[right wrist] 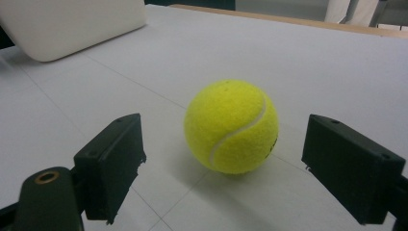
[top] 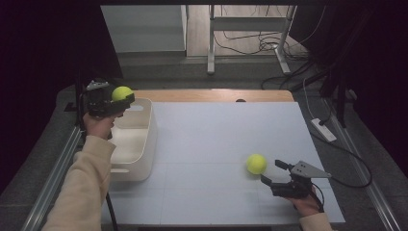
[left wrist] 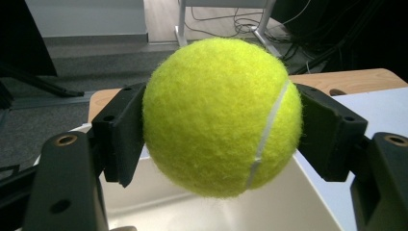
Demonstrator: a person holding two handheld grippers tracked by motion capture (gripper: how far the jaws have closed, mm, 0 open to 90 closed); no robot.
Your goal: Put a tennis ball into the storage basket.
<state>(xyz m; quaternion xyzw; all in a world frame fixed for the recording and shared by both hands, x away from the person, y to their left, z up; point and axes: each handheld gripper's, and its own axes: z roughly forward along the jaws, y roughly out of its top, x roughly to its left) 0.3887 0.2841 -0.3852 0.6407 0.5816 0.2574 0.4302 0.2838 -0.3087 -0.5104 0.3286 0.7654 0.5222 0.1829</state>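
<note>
My left gripper (top: 121, 98) is shut on a yellow tennis ball (top: 121, 93) and holds it above the far left corner of a white bin (top: 146, 144). In the left gripper view both black jaws press on the sides of that ball (left wrist: 222, 118), with the bin's inside below it. A second tennis ball (top: 256, 163) rests on the white table at the right. My right gripper (top: 272, 172) sits just behind it, open. In the right gripper view this ball (right wrist: 232, 126) lies a little beyond the spread jaws, touching neither.
The white bin stands at the table's left side. A wooden strip (top: 211, 95) runs along the far edge of the table (top: 216, 134). Beyond it are metal stand legs (top: 210, 53) and cables (top: 269, 45) on the floor. A power strip (top: 323, 130) lies right of the table.
</note>
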